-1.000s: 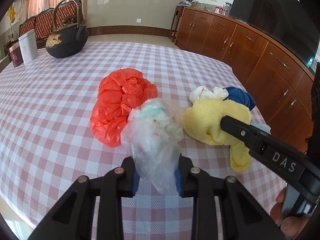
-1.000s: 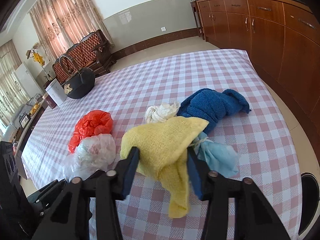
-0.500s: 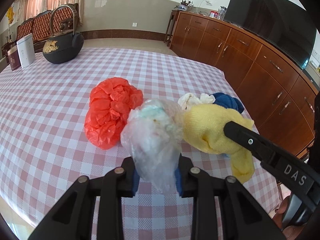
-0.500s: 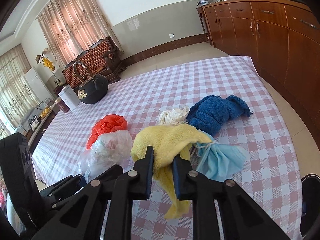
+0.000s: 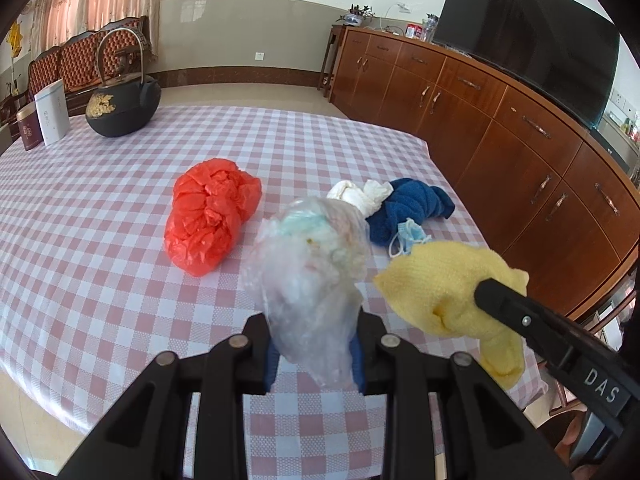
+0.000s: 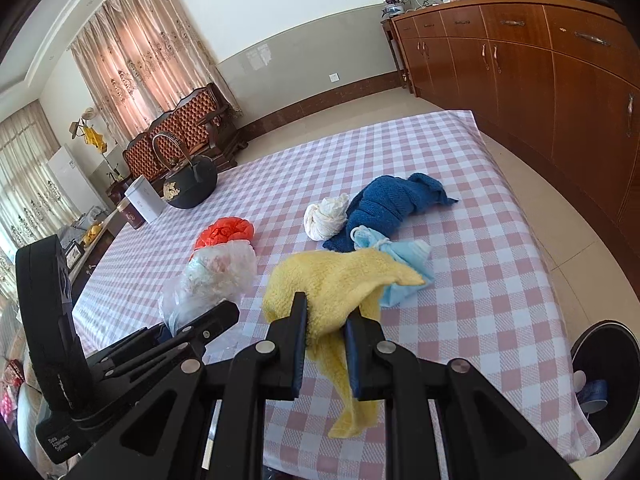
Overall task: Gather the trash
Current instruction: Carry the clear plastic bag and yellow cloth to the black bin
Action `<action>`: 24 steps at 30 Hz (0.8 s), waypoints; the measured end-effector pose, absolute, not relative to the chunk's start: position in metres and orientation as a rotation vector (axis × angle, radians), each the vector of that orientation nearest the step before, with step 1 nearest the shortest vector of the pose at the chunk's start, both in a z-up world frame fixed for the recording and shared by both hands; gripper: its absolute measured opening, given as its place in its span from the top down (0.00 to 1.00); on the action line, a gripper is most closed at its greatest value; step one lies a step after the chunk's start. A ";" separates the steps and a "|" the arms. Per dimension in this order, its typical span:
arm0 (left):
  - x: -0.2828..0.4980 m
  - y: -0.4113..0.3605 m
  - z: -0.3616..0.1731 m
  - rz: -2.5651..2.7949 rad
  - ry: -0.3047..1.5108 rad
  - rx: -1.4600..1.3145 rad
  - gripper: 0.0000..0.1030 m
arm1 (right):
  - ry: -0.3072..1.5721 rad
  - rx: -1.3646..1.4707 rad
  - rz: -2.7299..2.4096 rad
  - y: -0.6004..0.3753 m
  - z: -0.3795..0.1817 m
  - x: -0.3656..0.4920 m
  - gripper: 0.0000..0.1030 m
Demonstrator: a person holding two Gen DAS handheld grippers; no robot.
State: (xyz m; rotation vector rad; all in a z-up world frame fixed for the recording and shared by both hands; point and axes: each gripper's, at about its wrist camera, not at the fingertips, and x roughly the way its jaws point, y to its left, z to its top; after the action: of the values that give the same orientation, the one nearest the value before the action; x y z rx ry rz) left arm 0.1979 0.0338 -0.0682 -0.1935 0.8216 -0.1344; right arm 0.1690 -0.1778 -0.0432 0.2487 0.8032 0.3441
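We have the left gripper [image 5: 314,354] pinched on a clear bag [image 5: 310,276] stuffed with pale scraps; the bag bulges up and forward from between the blue pads and hangs clear of the checked tablecloth [image 5: 100,240]. Our right gripper [image 6: 325,354] has just been closing, and its jaws now clamp a yellow cloth [image 6: 332,284], bunched above the pads with a tail drooping below them. From the left wrist view that cloth [image 5: 444,284] sits just right of the bag, gripped by the other tool's black finger.

Ahead of the left gripper and a little to its left lies a crumpled red bag [image 5: 208,216] on the table. Ahead of the right gripper lie a light blue face mask [image 6: 394,264], a white wad [image 6: 326,216] and a dark blue cloth [image 6: 390,204], the three close together, the mask seemingly touching the blue cloth, though the yellow cloth hides part of it.

Far beyond, near the table's far edge, stand a black kettle [image 5: 124,108] and two tins. Low to the right of the right gripper, off the table, we see the rim of a dark bin [image 6: 600,364].
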 end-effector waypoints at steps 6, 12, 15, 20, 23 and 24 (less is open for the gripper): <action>0.184 0.018 -0.059 -0.165 0.812 -0.177 0.71 | 0.795 0.284 0.322 -0.200 -0.038 0.146 0.82; 0.173 -0.008 -0.053 -0.222 0.806 -0.155 0.71 | 0.770 0.316 0.277 -0.231 -0.030 0.123 0.82; 0.168 -0.023 -0.049 -0.249 0.800 -0.146 0.71 | 0.761 0.333 0.248 -0.247 -0.028 0.113 0.82; 0.158 -0.051 -0.045 -0.308 0.802 -0.122 0.71 | 0.742 0.358 0.199 -0.275 -0.024 0.098 0.82; 0.154 -0.073 -0.044 -0.352 0.808 -0.104 0.71 | 0.731 0.371 0.160 -0.294 -0.024 0.086 0.82; 0.153 -0.081 -0.044 -0.369 0.811 -0.099 0.71 | 0.729 0.379 0.144 -0.302 -0.025 0.083 0.82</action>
State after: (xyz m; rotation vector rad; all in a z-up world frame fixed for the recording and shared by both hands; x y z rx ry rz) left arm 0.1533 -0.0810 -0.0440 -0.0992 0.8112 -0.3688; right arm 0.0829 -0.3022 -0.0246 0.3792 0.7288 0.1439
